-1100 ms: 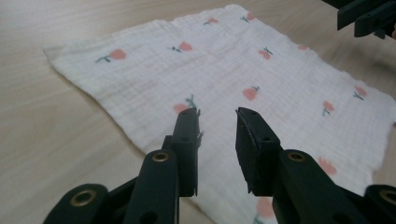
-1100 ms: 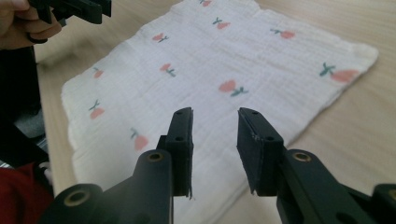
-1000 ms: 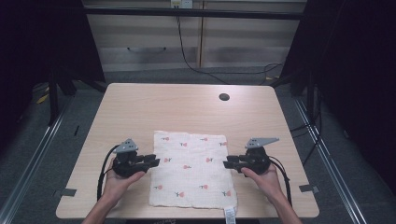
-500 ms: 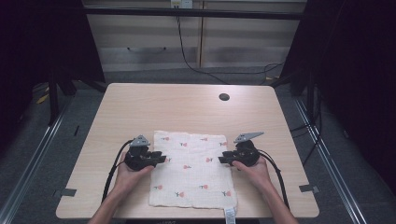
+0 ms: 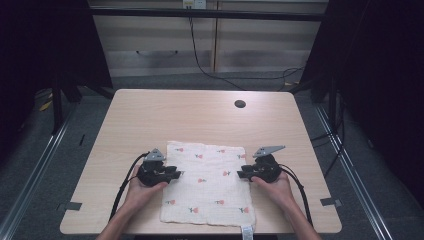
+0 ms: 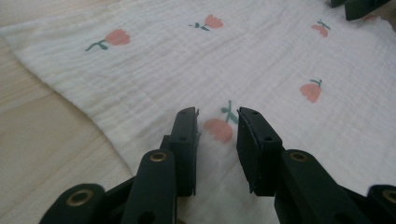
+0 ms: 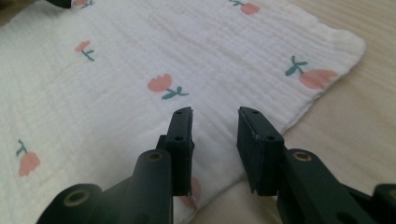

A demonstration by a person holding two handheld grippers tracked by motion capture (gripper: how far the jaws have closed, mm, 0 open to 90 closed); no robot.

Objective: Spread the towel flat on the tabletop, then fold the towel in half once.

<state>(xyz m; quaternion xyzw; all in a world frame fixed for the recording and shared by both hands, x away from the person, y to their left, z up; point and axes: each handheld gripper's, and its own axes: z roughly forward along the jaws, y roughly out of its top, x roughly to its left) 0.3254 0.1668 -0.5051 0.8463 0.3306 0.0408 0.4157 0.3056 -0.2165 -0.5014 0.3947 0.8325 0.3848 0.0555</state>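
Note:
A white cloth (image 5: 207, 182) printed with small red tulips lies flat on the near half of the wooden table (image 5: 200, 120). My left gripper (image 5: 175, 175) sits at the cloth's left edge, pointing right, and its jaws stand open over the fabric (image 6: 280, 56) around a tulip print (image 6: 217, 129). My right gripper (image 5: 241, 174) is at the cloth's right edge, pointing left, open just above the cloth (image 7: 140, 56) near its border. Neither holds anything.
A dark round grommet (image 5: 240, 104) is set in the table near the far right. A small white tag (image 5: 247, 232) hangs off the cloth's near edge. Cables trail from both grippers toward the near table edge.
Both grippers moved inward and slightly away from the person, from beside the cloth to its left and right edges. The cloth has not shifted.

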